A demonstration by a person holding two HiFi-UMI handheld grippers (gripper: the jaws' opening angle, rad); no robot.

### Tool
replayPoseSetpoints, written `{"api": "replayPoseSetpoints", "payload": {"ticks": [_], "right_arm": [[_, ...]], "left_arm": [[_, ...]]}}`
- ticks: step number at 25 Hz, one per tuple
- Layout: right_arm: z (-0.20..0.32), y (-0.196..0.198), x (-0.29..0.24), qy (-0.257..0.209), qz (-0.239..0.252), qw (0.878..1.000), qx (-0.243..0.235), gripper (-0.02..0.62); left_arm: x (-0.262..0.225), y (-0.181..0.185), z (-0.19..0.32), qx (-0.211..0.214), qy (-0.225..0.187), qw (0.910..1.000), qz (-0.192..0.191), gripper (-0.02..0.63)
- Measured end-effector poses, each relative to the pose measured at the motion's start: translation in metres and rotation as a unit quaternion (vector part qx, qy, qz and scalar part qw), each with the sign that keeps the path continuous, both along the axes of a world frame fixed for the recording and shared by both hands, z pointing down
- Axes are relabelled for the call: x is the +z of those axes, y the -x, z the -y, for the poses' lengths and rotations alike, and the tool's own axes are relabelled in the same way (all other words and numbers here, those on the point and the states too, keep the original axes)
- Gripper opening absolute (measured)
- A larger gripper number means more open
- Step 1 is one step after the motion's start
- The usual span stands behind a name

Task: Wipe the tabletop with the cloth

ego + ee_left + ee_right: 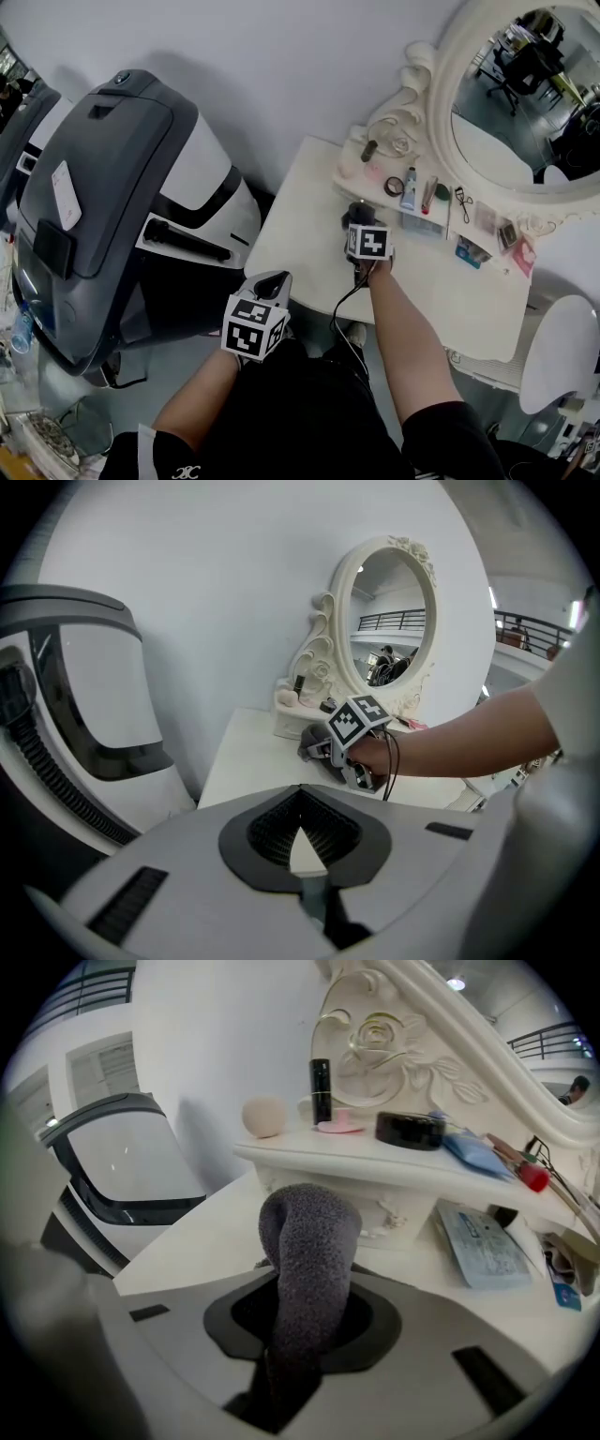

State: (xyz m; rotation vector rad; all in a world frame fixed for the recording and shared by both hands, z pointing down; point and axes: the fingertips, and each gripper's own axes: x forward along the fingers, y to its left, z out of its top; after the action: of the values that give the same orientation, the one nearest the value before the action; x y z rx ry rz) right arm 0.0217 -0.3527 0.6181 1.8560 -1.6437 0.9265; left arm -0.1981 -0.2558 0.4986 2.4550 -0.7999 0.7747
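Grey fuzzy cloth (305,1260) is pinched in the right gripper (305,1326), jaws clamped on its lower end while the rest loops up and curls over ahead of them. That gripper sits over the white tabletop (300,220), right in front of the left end of the little shelf (309,1152) under the mirror (525,94); I cannot tell whether the cloth touches the surface. Over to the left gripper (300,799): tips together, nothing between them, hovering off the table's front left corner and clear of the edge. Room to move? Bare white top runs from the cloth out to the left edge and back to the front edge, wide open. To the right it gets tighter, with a blue-and-white packet (483,1246) lying flat under the shelf and more small bits beyond. Off the left edge there is a gap, then a big grey-and-white machine (103,206). A dark cable (342,305) trails from the right gripper across the front edge. The count: one cloth, two grippers, one oval mirror in a carved white frame, and on the shelf's near end one beige sponge (264,1117), one upright black tube (321,1091) and one round black pot (409,1129).
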Motion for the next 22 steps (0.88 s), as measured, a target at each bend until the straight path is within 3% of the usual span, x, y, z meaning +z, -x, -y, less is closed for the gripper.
{"api": "replayPoseSetpoints", "payload": {"ticks": [4, 13, 22], "right_arm": [[-0.029, -0.031, 0.002, 0.004, 0.001, 1.0, 0.015, 0.097], [-0.109, -0.142, 0.005, 0.01, 0.0, 0.999, 0.051, 0.097], [-0.158, -0.167, 0.015, -0.009, -0.002, 1.0, 0.016, 0.097]], "left_arm": [[-0.001, -0.035, -0.008, 0.011, 0.002, 0.9999, -0.005, 0.0], [-0.001, -0.141, -0.055, 0.059, 0.008, 0.9982, -0.007, 0.0], [-0.001, -0.215, -0.087, 0.098, 0.002, 0.9952, 0.0, 0.0]]}}
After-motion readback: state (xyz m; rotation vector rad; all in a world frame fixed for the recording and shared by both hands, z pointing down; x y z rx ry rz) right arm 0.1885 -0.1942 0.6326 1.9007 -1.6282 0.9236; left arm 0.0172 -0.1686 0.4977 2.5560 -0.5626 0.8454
